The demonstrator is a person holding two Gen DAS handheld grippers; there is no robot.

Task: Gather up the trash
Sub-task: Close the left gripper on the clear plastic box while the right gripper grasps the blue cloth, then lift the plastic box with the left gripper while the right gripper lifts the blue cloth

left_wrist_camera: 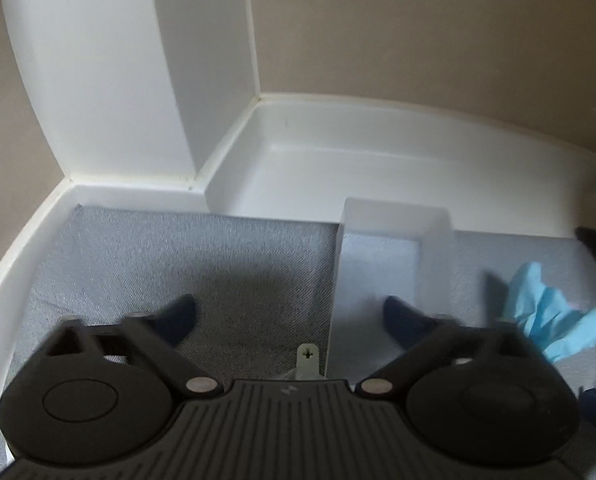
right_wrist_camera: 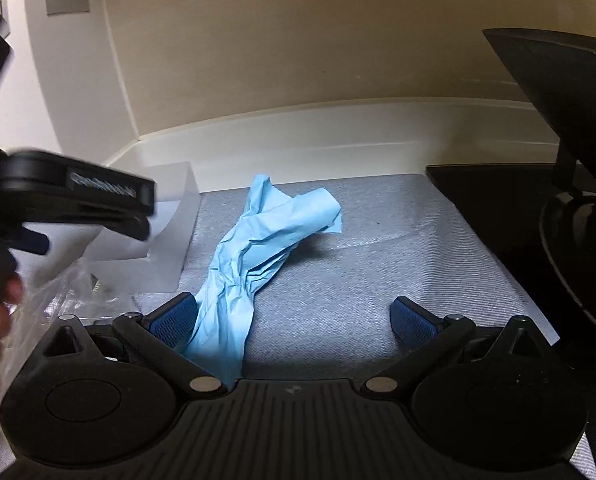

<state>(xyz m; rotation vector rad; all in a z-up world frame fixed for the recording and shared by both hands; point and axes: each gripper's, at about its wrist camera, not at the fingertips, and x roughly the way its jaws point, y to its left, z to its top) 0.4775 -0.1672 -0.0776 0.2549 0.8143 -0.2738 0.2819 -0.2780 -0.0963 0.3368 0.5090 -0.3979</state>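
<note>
While both grippers are held spread, crumpled blue paper (right_wrist_camera: 257, 248) lies ungrasped on the grey surface (right_wrist_camera: 358, 280).

Left wrist view: left gripper (left_wrist_camera: 289, 314) fingers are parted, empty, straddling a translucent white box (left_wrist_camera: 390, 236), probably the trash receptacle being steadied; the paper is cut off at right. Right wrist view: right gripper (right_wrist_camera: 293, 316) fingers are released, the left pad just beside the paper's near end, likely set for a pinch. Clear plastic (right_wrist_camera: 57, 296) at left is hard to make out.

Left gripper (left_wrist_camera: 289, 312), right gripper (right_wrist_camera: 293, 314): jaws wide apart.
</note>
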